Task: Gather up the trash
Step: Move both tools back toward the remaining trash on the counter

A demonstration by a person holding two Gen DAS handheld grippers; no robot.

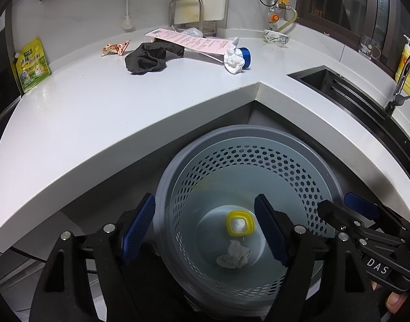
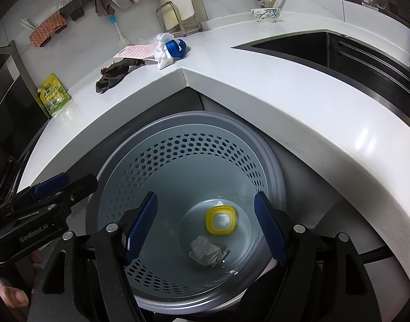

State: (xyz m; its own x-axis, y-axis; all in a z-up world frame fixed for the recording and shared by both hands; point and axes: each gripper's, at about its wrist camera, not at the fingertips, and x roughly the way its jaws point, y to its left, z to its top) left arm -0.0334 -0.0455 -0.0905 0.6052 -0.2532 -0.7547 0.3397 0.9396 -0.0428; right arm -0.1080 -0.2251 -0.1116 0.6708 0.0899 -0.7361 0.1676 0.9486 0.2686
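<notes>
A: Both tools hang over the grey perforated plastic waste basket (image 1: 245, 166), and neither carries anything. The left hand-held gripper (image 1: 205, 230) has its blue ribbed pads spread wide; the right hand-held gripper (image 2: 206, 230) is spread just the same.

B: So whatever was dropped is down there?

A: Right below the fingers, on the basket floor: a yellow-rimmed square plastic lid (image 1: 240, 223) and a crumpled grey paper wad (image 1: 234, 255) just beside it. I'd judge this drop finished, so the step in hand is going back for more.

B: What is left, going left to right?

A: Ahead of the left hand-held gripper, up on the white stone desk (image 1: 97, 112): a small crinkled orange-and-cream snack wrapper (image 1: 116, 47) far to the left, then a dark grey rumpled cloth (image 1: 151, 57), with a long pink printed paper slip (image 1: 191, 41) touching its far edge, then a crumpled white tissue (image 1: 234, 59) against a blue round plastic cap (image 1: 245, 57).

B: How would you do it well?

A: Lift clear of the basket rim before swinging forward, keep the fingers parted, and take one soft piece each. The tissue should crush easily; the flat slip will probably need pinching at an edge that overhangs.
</notes>
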